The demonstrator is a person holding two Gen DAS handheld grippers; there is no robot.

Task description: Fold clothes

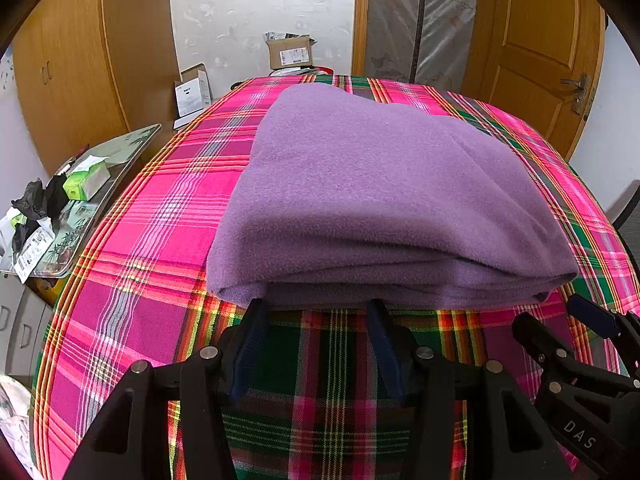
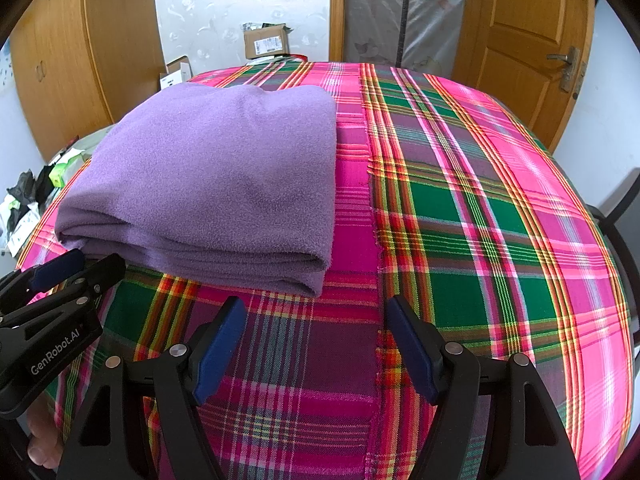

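A purple fleece garment (image 1: 380,196) lies folded into a thick rectangle on a pink and green plaid cloth (image 1: 152,208). My left gripper (image 1: 318,308) is open, its blue-padded fingertips just at the near folded edge, with nothing between them. In the right wrist view the same fleece (image 2: 216,184) sits at the left, and my right gripper (image 2: 314,306) is open over bare plaid (image 2: 460,208), just past the fleece's near right corner. Each gripper shows in the other's view: the right gripper (image 1: 576,320) at lower right, the left gripper (image 2: 80,264) at lower left.
A side table (image 1: 132,148) left of the plaid surface holds a green tissue pack (image 1: 86,180), papers and black bags. Cardboard boxes (image 1: 290,52) stand by the far wall. A wooden wardrobe (image 1: 80,72) is at left, a wooden door (image 1: 536,52) at right. A fingertip (image 2: 42,436) shows at lower left.
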